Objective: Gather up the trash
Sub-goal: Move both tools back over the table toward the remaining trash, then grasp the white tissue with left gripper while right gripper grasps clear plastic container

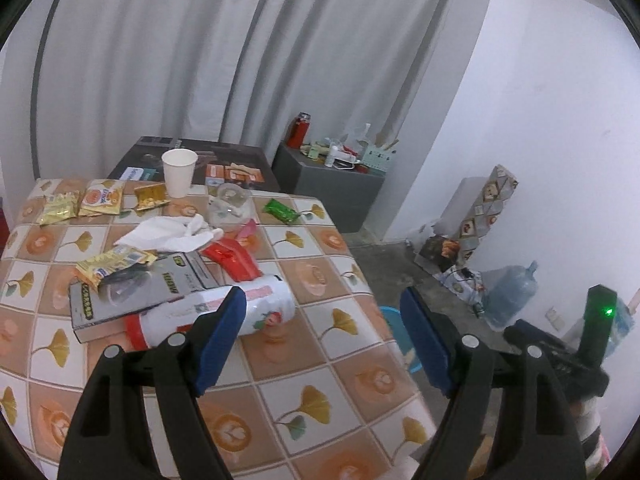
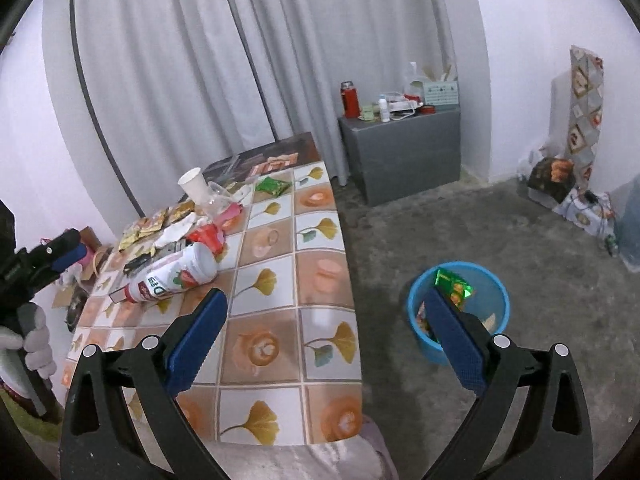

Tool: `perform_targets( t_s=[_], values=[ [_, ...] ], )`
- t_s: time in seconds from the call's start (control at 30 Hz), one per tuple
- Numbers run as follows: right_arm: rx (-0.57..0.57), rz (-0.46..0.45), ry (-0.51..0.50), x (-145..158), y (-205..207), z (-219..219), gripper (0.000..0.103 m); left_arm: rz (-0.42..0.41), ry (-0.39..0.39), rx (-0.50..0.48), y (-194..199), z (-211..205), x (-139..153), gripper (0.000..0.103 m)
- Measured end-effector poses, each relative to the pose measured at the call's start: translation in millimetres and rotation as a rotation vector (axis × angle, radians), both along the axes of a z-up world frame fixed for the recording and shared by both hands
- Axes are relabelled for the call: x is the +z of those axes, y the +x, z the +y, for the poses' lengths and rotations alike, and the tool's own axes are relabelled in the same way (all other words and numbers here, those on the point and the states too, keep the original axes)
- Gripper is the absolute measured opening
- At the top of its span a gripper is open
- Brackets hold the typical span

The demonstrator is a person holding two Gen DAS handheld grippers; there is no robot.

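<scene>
Trash is strewn over the tiled table [image 1: 320,380]: a white bottle [image 1: 264,304] with a red cap lying on its side, a grey box [image 1: 140,292], white tissue [image 1: 172,232], a red wrapper [image 1: 232,258], a green wrapper [image 1: 282,210], yellow snack packets [image 1: 100,198] and a paper cup [image 1: 179,172]. My left gripper [image 1: 324,332] hovers open over the table's right edge, its left finger just in front of the bottle, nothing between the pads. My right gripper [image 2: 324,308] is open and empty beside the table [image 2: 280,280]. On the floor, a blue bin [image 2: 492,300] holds a green wrapper [image 2: 454,284].
A grey cabinet [image 2: 400,152] with a red flask and small items stands by the curtain. A water jug [image 1: 508,296] and bags lie along the right wall. A dark box [image 1: 200,156] sits behind the table. A gloved hand [image 2: 36,340] holds the left gripper.
</scene>
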State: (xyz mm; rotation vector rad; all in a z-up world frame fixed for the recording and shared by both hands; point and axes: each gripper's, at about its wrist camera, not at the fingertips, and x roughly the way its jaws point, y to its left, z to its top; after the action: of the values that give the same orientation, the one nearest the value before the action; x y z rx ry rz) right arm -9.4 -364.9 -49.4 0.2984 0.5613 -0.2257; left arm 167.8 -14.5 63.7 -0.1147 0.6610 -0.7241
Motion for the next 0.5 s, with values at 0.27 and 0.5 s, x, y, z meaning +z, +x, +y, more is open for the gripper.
perform_targets(
  t_s=[0.27,0.5],
  values=[
    [0.074,0.020,0.129,-6.5,37.3,-14.2,0.095,-0.024,0.059,0.079,24.2,8.0,-12.9,0.077],
    [0.178,0.049,0.185,-4.5,94.8,-7.7,0.095,-0.008,0.094,0.164,60.3,24.7,-27.3,0.077]
  ],
)
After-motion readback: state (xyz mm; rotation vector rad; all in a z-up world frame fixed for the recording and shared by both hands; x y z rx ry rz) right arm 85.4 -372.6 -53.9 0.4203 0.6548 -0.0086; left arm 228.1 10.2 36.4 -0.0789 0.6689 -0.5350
